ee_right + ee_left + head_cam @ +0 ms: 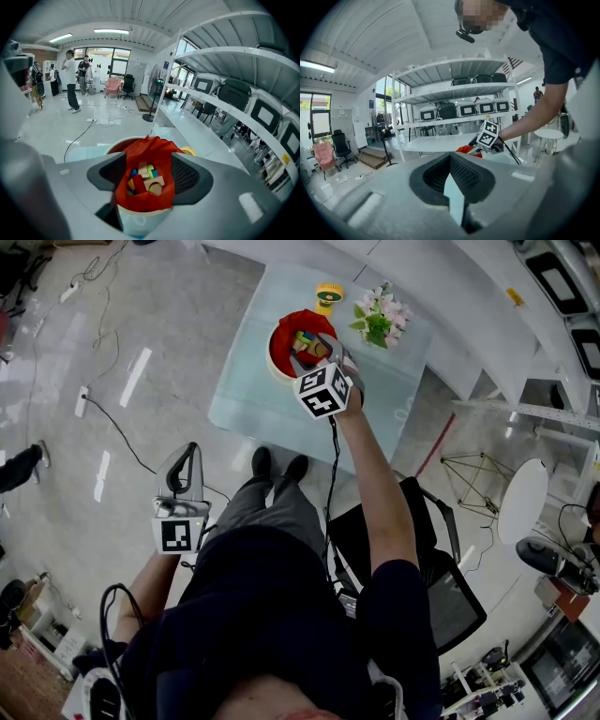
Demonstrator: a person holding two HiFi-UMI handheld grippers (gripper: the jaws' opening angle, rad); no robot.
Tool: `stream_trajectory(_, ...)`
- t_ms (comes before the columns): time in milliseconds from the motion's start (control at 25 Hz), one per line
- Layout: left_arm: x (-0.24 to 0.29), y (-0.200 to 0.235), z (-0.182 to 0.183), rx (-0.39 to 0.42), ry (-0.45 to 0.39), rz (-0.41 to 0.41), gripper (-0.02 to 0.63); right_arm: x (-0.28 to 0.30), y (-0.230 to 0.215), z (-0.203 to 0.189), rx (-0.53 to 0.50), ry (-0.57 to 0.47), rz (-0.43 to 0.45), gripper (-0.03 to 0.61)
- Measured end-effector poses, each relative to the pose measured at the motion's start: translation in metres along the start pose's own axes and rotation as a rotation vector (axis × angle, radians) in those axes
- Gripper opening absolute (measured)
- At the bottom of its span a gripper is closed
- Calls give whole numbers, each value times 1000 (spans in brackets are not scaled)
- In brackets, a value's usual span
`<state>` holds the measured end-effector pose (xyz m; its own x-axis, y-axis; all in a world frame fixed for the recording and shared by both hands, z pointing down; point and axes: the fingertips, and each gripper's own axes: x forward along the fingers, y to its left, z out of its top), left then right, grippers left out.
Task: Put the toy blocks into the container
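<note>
The round cream plastic container (140, 219) is wearing a bright red cloth liner (157, 149). The small wooden toy blocks (144, 180) inside are showing yellow, blue, lime green, red and bare pale wood. The frosted-glass table (246, 395) is glowing pale aqua. Along its far edge, a small round object (328, 296) is showing yellow, and a bunch of flowers (380, 320) is showing pink-white blooms over green leaves. The grey right gripper (317, 345), with black ribbed pads, is bearing black-and-white squares on its marker cube (323, 390). The grey left gripper (186, 460) is bearing the same pattern.
</note>
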<state>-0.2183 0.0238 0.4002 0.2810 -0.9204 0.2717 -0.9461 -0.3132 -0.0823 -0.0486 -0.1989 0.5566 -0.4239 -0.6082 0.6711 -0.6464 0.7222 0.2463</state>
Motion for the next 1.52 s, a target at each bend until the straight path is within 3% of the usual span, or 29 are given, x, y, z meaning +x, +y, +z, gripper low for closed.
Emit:
stream_trajectory(600, 2, -6, 1, 10, -2, -22, 0, -36, -10, 3, 58, -83, -50, 296)
stream_trajectory(1040, 10, -19, 3, 22, 3, -59, 0, -87, -30, -23, 127, -125, -119, 314)
stream_trajectory(1520, 14, -33, 4, 35, 4, -93, 0, -91, -24, -108, 169, 8, -125, 314)
